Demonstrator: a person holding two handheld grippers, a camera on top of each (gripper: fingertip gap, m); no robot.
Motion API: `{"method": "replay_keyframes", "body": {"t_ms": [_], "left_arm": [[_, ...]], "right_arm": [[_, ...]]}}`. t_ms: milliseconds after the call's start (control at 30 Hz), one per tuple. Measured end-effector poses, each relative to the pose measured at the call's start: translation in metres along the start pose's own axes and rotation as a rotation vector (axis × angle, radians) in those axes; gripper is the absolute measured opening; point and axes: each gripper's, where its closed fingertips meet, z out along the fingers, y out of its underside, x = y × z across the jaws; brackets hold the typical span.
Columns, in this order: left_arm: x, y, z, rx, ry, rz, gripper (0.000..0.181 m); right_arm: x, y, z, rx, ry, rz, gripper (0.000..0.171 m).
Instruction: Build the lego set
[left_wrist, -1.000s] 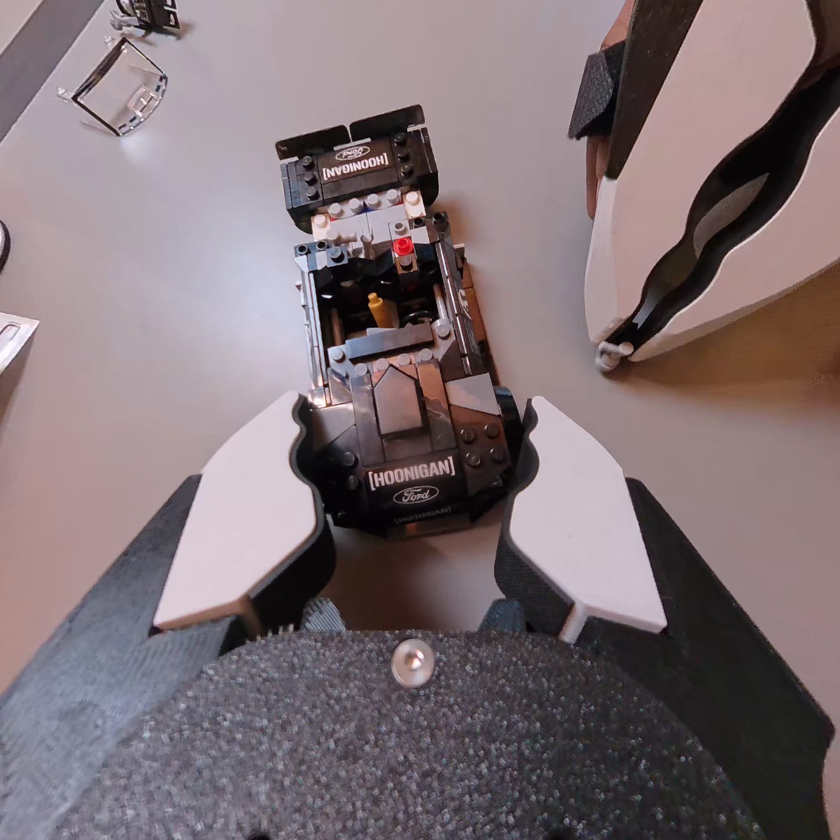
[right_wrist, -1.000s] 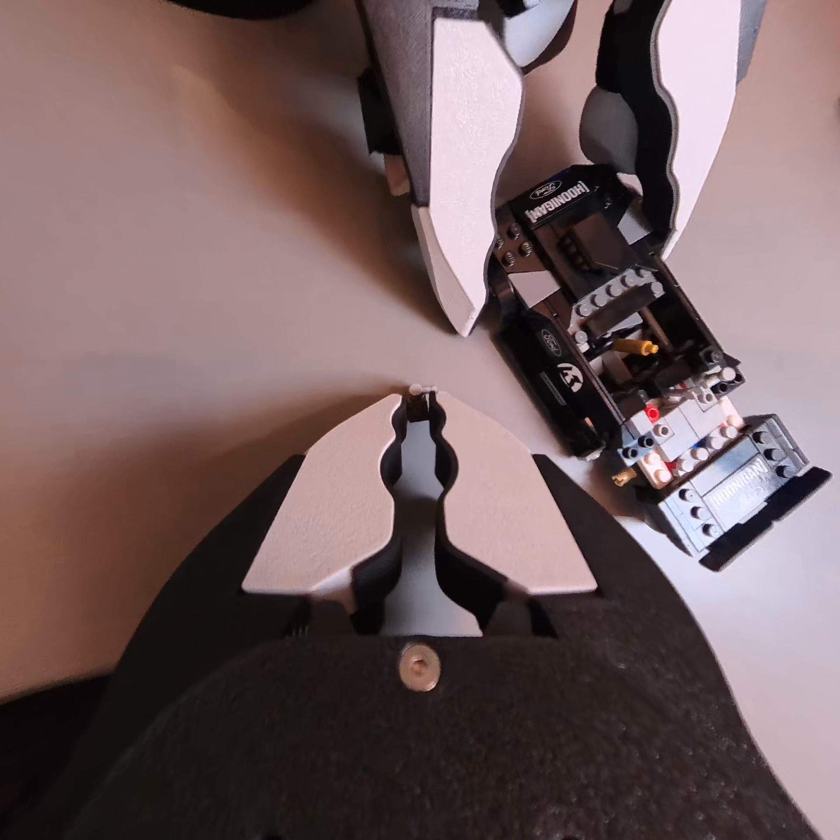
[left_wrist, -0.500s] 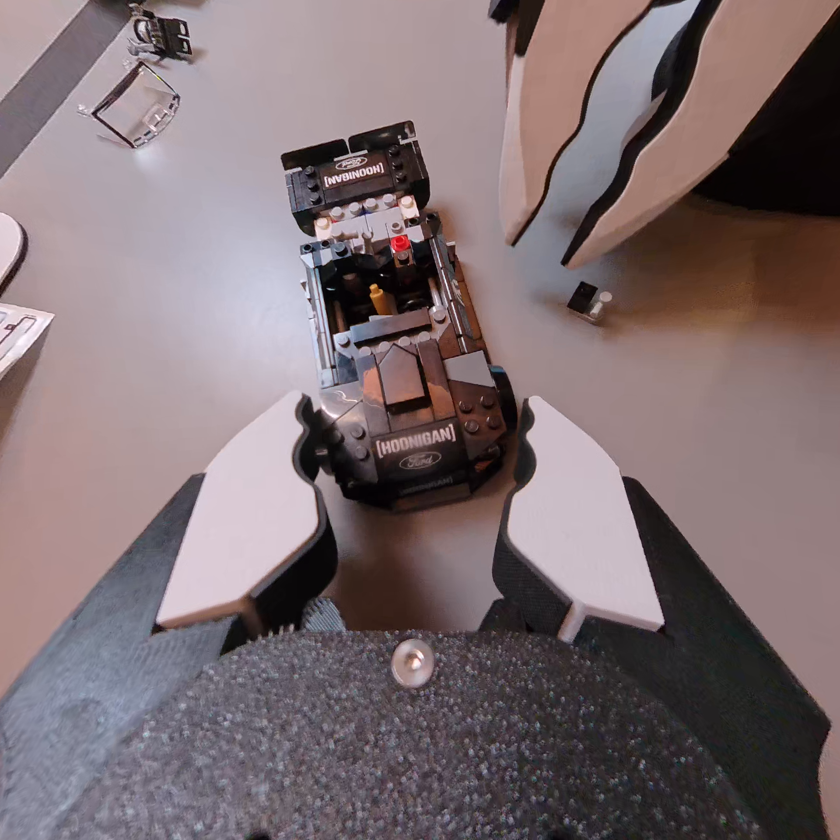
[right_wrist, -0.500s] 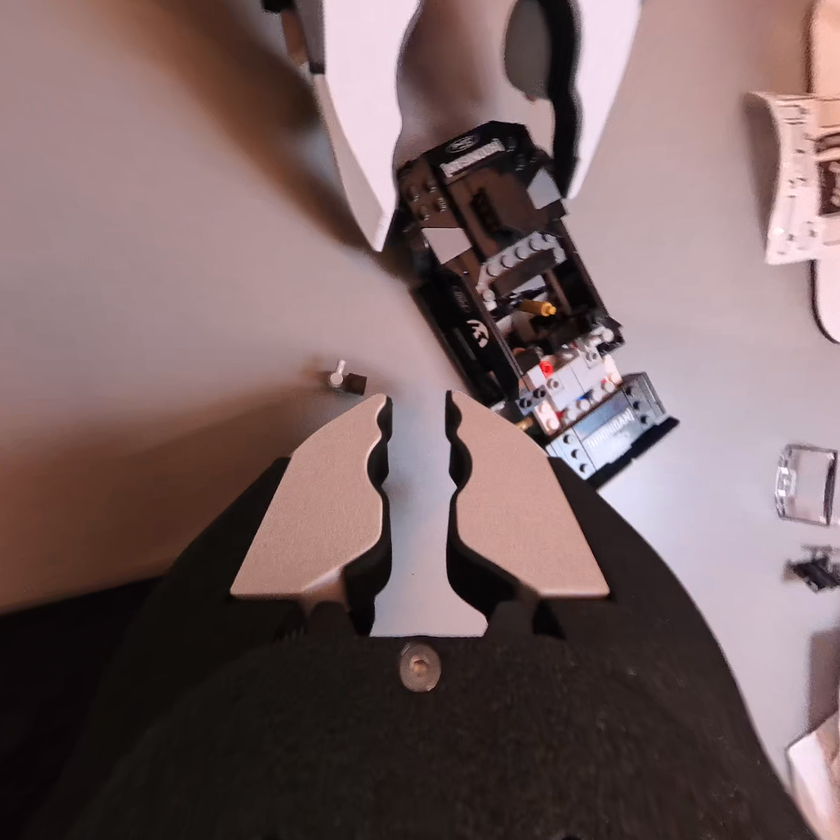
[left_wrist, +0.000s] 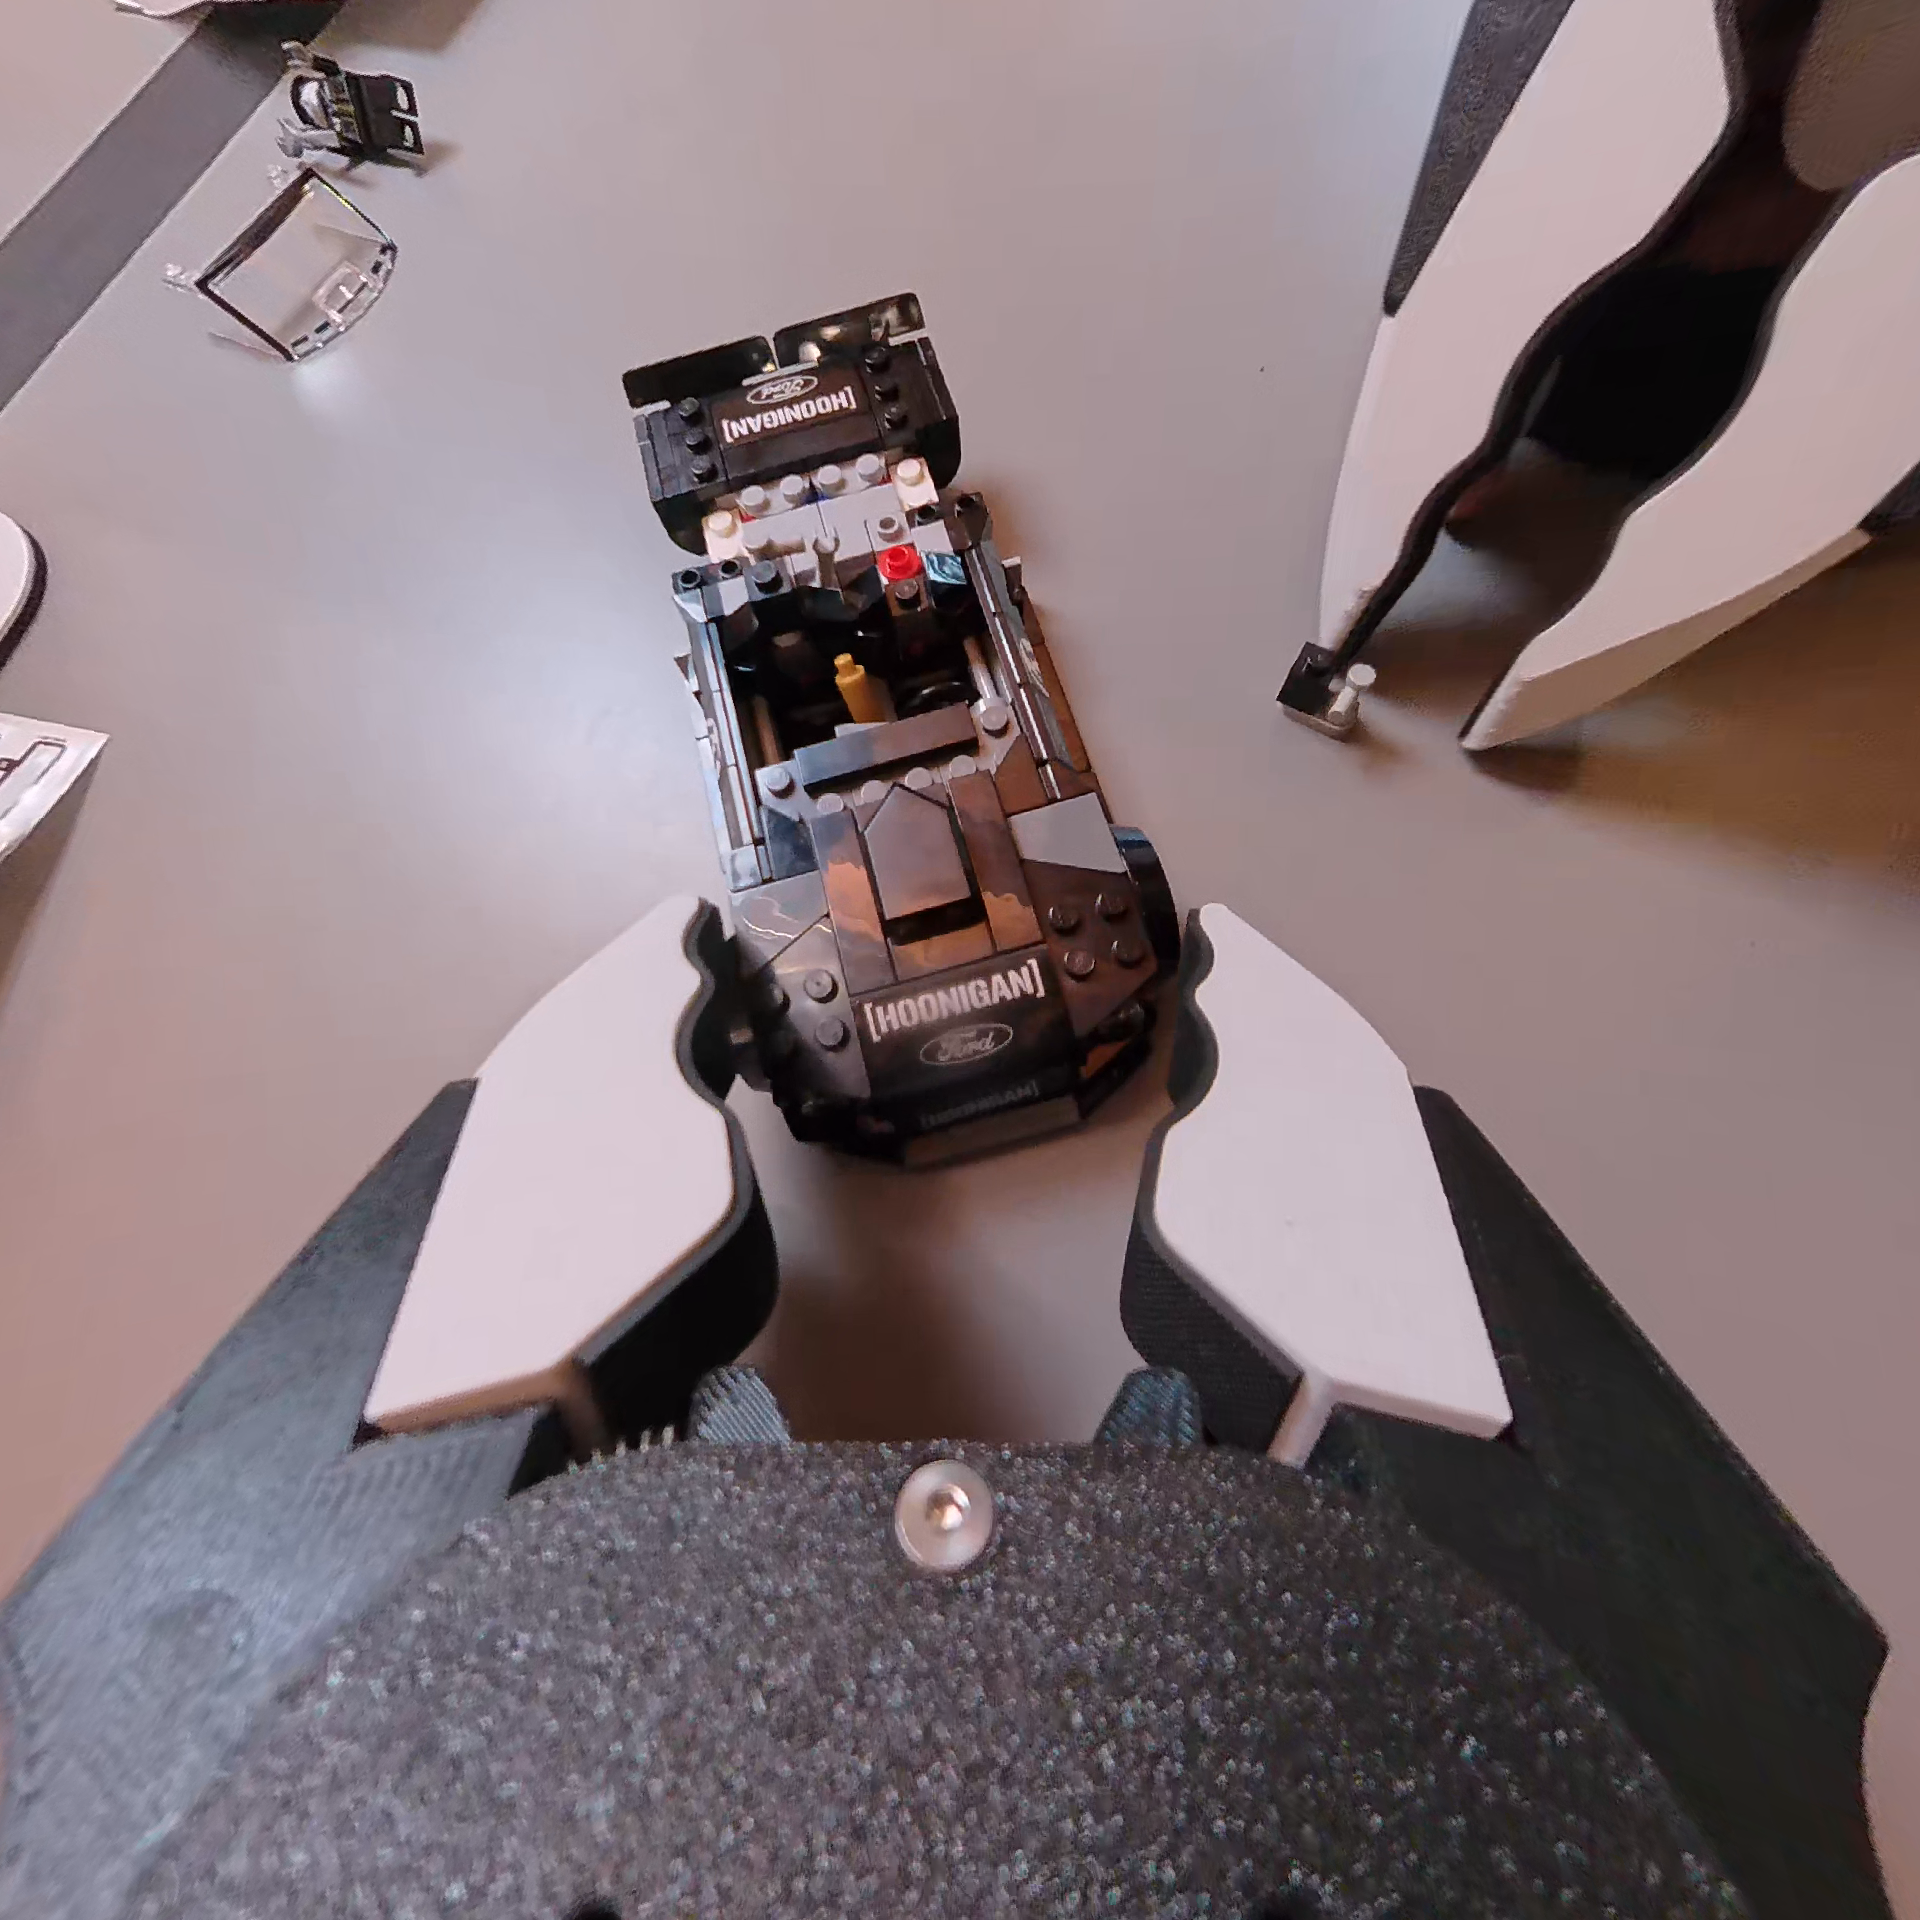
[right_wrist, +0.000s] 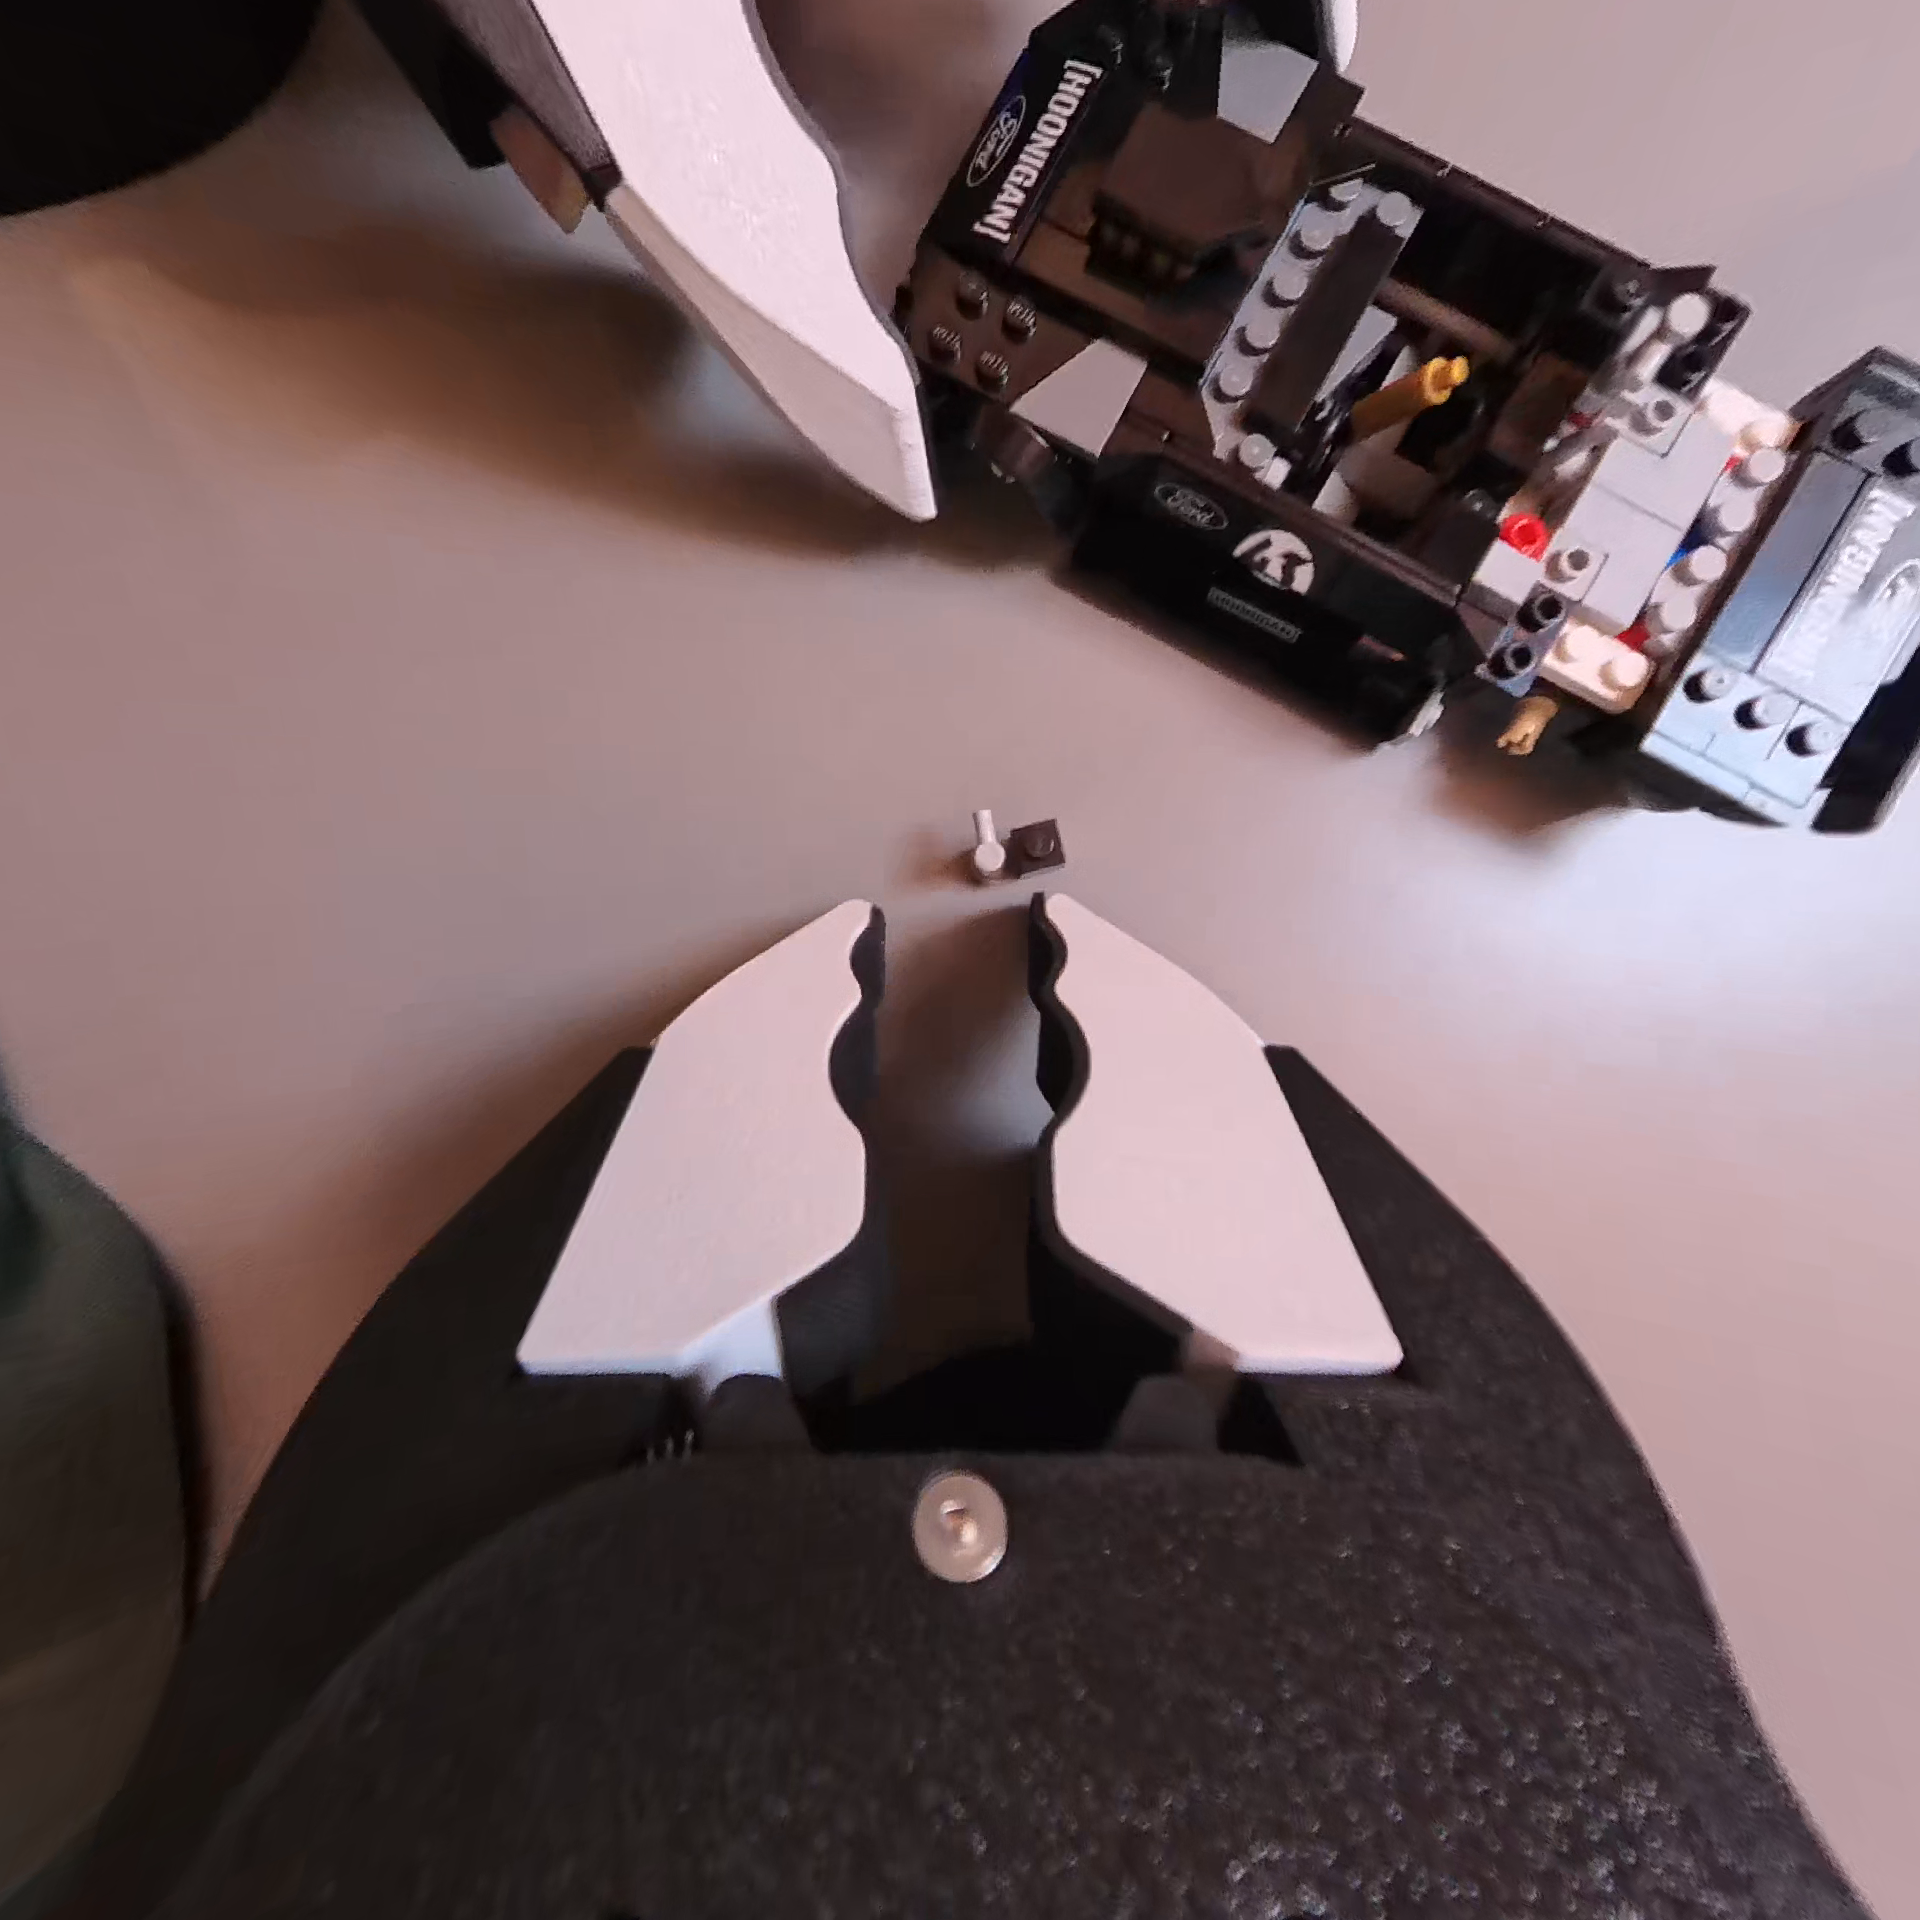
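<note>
- The black toy car (left_wrist: 894, 790) sits on the grey desk (left_wrist: 416, 727), roof off, its nose between the wide-open jaws of the left gripper (left_wrist: 940, 956), which seem to bracket it without clamping
- The right gripper (right_wrist: 956, 914) hovers just short of a tiny black-and-white piece (right_wrist: 1016, 847) lying loose on the desk beside the car; its jaws are partly open and empty
- To pick it well, centre the tips over the piece, come low, and close gently so it does not skid or flick away
- A clear windscreen (left_wrist: 296, 265) waits well apart
</note>
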Motion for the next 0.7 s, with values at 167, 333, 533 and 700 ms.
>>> {"method": "replay_keyframes", "body": {"t_ms": [167, 333, 533, 700], "left_arm": [[0.001, 0.000, 0.000, 0.000, 0.000, 0.002, 0.082], [0.001, 0.000, 0.000, 0.002, 0.002, 0.002, 0.082], [0.001, 0.000, 0.000, 0.007, 0.007, 0.001, 0.082], [0.002, 0.000, 0.001, 0.011, 0.012, 0.001, 0.082]], "right_arm": [[0.007, -0.010, 0.006, -0.005, -0.001, -0.046, 0.026], [0.013, -0.016, 0.010, 0.001, 0.011, -0.086, 0.026], [0.015, -0.015, 0.007, 0.030, 0.027, -0.066, 0.026], [0.017, -0.013, 0.006, 0.038, 0.056, -0.048, 0.026]]}}
